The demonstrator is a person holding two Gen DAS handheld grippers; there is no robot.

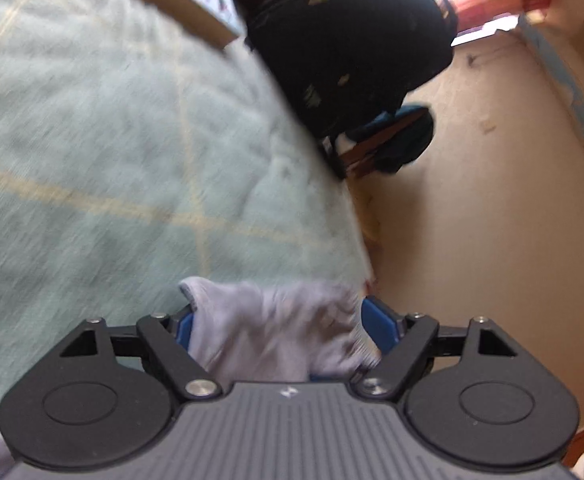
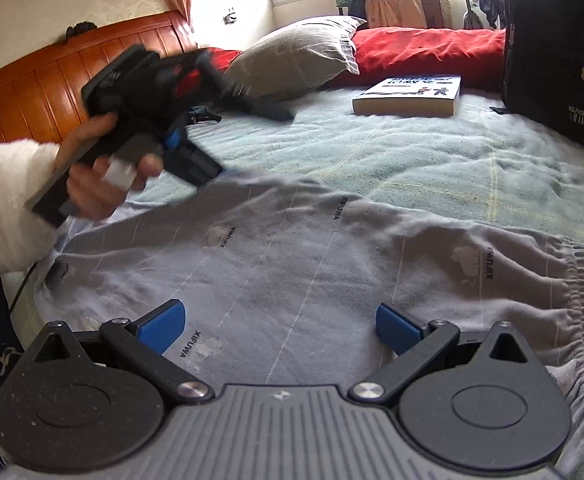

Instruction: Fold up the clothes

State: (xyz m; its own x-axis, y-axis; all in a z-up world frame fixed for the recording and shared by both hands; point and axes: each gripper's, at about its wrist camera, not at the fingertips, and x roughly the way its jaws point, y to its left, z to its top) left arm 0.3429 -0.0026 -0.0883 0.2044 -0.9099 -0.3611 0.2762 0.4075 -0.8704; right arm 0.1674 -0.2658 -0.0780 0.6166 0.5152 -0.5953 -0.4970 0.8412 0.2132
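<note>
Grey trousers (image 2: pixel 292 248) printed with small logos lie spread flat on the pale green bedspread (image 2: pixel 411 160), their elastic waistband (image 2: pixel 571 280) to the right. My right gripper (image 2: pixel 280 326) hovers open just above the trousers near their front edge, with nothing pinched. A hand in a white fleece sleeve (image 2: pixel 4 208) holds my left gripper (image 2: pixel 220 170) at the trousers' far left end. In the left wrist view my left gripper (image 1: pixel 280 328) stands wide open with a bunched grey end of the trousers (image 1: pixel 276 332) lying between its blue pads (image 1: pixel 375 324). That view is motion-blurred.
A book (image 2: pixel 407 96), a grey pillow (image 2: pixel 299 56) and a red duvet (image 2: pixel 423 52) lie at the back of the bed. A black backpack (image 2: pixel 559 60) stands at the right. A wooden headboard (image 2: pixel 32 80) runs along the left. The bed edge and beige floor (image 1: pixel 491 200) show beside the left gripper.
</note>
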